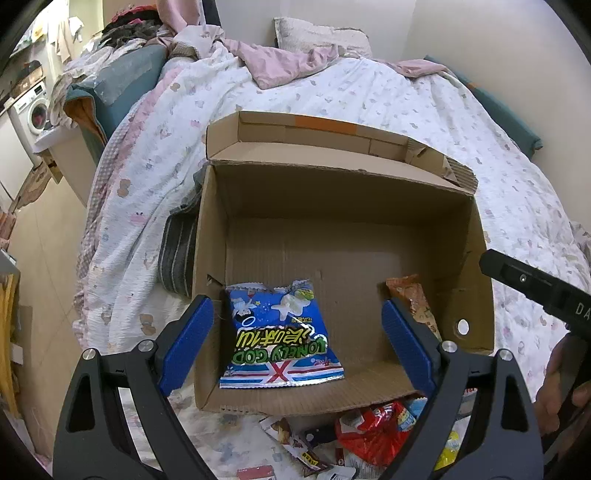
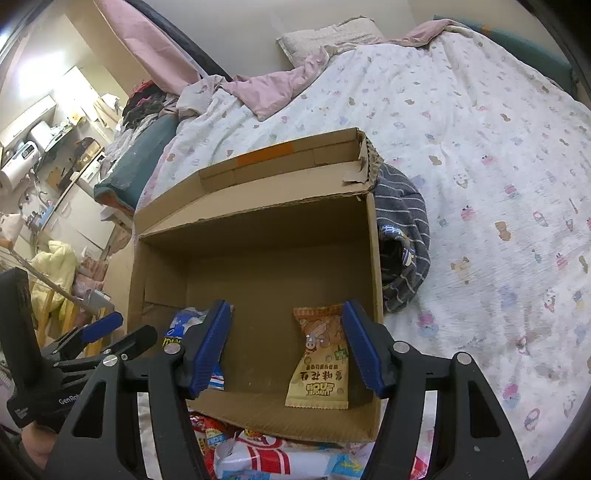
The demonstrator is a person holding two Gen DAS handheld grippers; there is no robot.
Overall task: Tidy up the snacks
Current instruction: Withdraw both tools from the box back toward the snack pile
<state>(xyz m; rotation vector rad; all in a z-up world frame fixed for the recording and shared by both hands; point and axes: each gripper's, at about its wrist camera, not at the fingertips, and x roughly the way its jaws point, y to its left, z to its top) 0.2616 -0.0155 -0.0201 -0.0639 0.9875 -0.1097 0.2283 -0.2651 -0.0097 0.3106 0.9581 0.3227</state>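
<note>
An open cardboard box (image 1: 347,192) (image 2: 258,221) lies on the bed. A blue snack bag (image 1: 282,336) lies flat at its near left; it shows partly in the right wrist view (image 2: 184,325). An orange-tan snack bag (image 2: 321,358) lies at the near right of the box, partly hidden in the left wrist view (image 1: 413,299). My left gripper (image 1: 295,343) is open and empty above the blue bag. My right gripper (image 2: 286,347) is open and empty, just left of the orange bag. Several loose snack packs (image 1: 369,435) (image 2: 258,454) lie in front of the box.
The bed has a white patterned quilt (image 1: 406,96) (image 2: 480,166). A grey striped garment (image 1: 177,254) (image 2: 402,236) lies against the box's side. A pillow (image 1: 317,35) sits at the head. Floor and a washing machine (image 1: 35,110) are at the left.
</note>
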